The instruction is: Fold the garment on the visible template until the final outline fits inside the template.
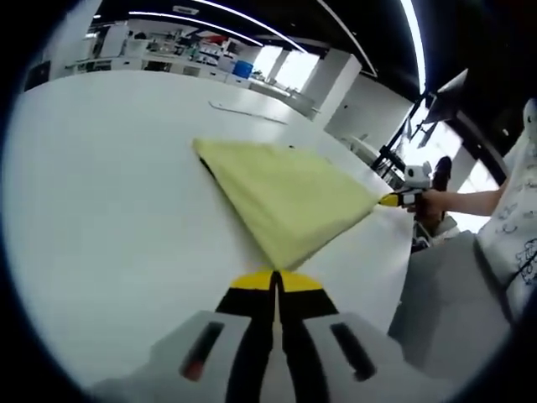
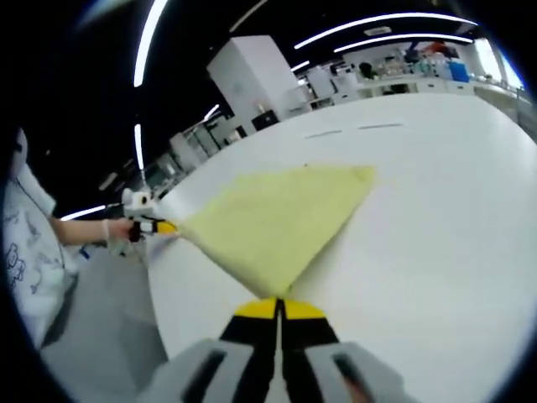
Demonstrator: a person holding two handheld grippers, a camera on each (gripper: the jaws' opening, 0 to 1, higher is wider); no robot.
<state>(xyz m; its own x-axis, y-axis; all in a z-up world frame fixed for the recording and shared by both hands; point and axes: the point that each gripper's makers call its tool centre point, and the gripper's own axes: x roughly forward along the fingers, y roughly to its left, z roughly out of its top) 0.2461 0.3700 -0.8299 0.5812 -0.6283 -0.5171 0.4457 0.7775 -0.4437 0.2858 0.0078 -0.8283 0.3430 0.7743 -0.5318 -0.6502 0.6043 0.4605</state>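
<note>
White table (image 1: pixel 109 193), yellow garment (image 1: pixel 285 197) atop

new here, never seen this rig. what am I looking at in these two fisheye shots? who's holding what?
No robot: a person holds a two-jaw gripper in each hand, with a camera riding on each. The left gripper view looks along the left gripper; the right gripper view looks along the right gripper. Each also appears in the other's picture, with the person's hand. A yellow garment lies folded on the white table. Both grippers are shut on corners of it, at its near edge.
</note>
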